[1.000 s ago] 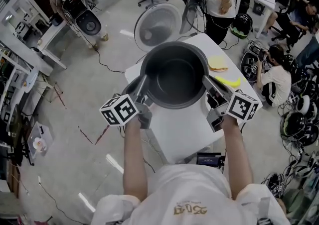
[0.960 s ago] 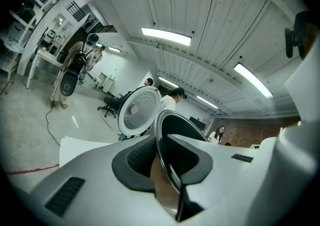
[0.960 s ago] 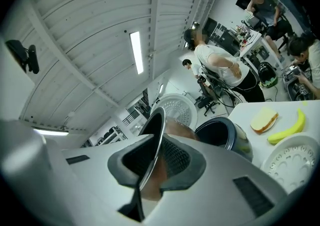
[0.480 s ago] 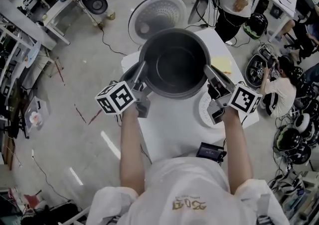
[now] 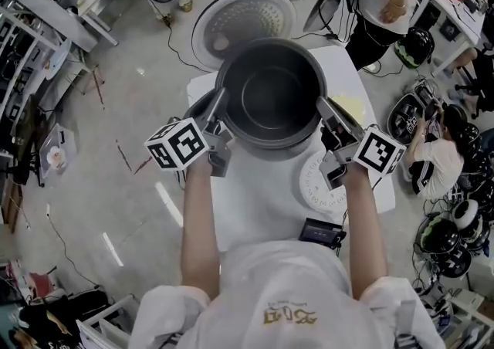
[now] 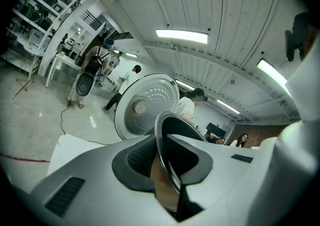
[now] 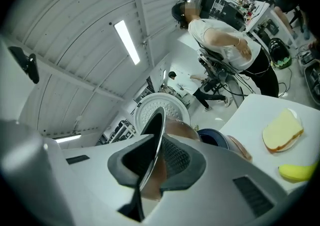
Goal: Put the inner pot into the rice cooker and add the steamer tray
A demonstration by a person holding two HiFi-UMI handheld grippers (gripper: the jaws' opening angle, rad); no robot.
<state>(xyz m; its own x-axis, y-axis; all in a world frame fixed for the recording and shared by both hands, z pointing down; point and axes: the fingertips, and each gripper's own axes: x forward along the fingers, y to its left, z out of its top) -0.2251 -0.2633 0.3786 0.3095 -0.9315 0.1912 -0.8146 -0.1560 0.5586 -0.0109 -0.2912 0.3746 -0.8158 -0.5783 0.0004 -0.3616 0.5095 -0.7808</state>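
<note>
With my left tool (image 5: 218,110) and right tool (image 5: 325,110) clamped on the thin rim of the inner pot (image 5: 270,99) at nine and three o'clock, I judge it rigid, slick and liable to swing.

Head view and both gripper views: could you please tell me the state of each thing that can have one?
inner pot: empty, held up by its rim.
left gripper: jaws shut on the pot's rim.
right gripper: jaws shut on the opposite rim.
rice cooker lid: open.
steamer tray: lying flat on the table.

Dark matt metal inner pot (image 5: 270,100), polished rim (image 6: 159,160), ribbed rubber fingers (image 6: 137,159), smooth white table (image 5: 258,201)
</note>
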